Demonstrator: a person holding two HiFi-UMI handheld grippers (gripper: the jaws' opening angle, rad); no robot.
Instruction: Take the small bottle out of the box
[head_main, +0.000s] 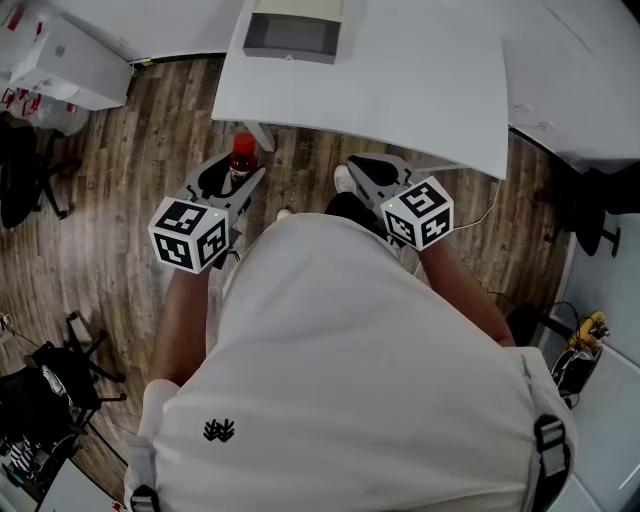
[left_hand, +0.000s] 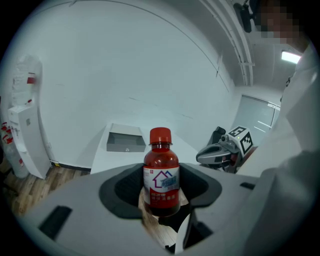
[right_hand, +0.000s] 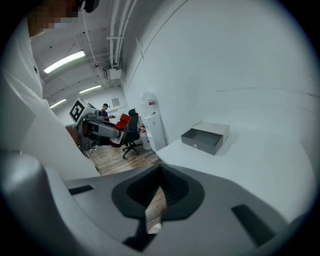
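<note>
Currently gripped: the small bottle (left_hand: 161, 175) stands upright between the fingers (left_hand: 122, 192) of the left gripper (head_main: 232, 180), whose dark pads press on its sides.
Bottle look: red cap, dark red contents, and a white label with a blue house outline.
Bottle place: it is out of the box (head_main: 292, 35) and well apart from it, held over the wooden floor (head_main: 120, 180) just in front of the table's near edge.
Box: grey and open on top, it sits on the white table (head_main: 420, 90), towards the table's far side in the head view.
Right gripper (head_main: 370, 172): the fingers are closed together with their tips meeting. Only a thin wedge of floor shows behind them, and they hold nothing.
Gripper placement: the two are side by side in front of the person's body at the table's near edge, both pointing towards the table.
Marker cubes: one rides on the back of each gripper, the left cube (head_main: 190, 235) and the right cube (head_main: 420, 212), both black-and-white.
Cross views: the left gripper view shows the right gripper off to the right of the bottle. The right gripper view shows the left gripper at the left, with the red cap visible.
Person: a white shirt (head_main: 350, 380) fills the lower part of the head view.
Surroundings: a black office chair (right_hand: 131, 132) and a white cabinet (left_hand: 22, 137) stand on the floor.
</note>
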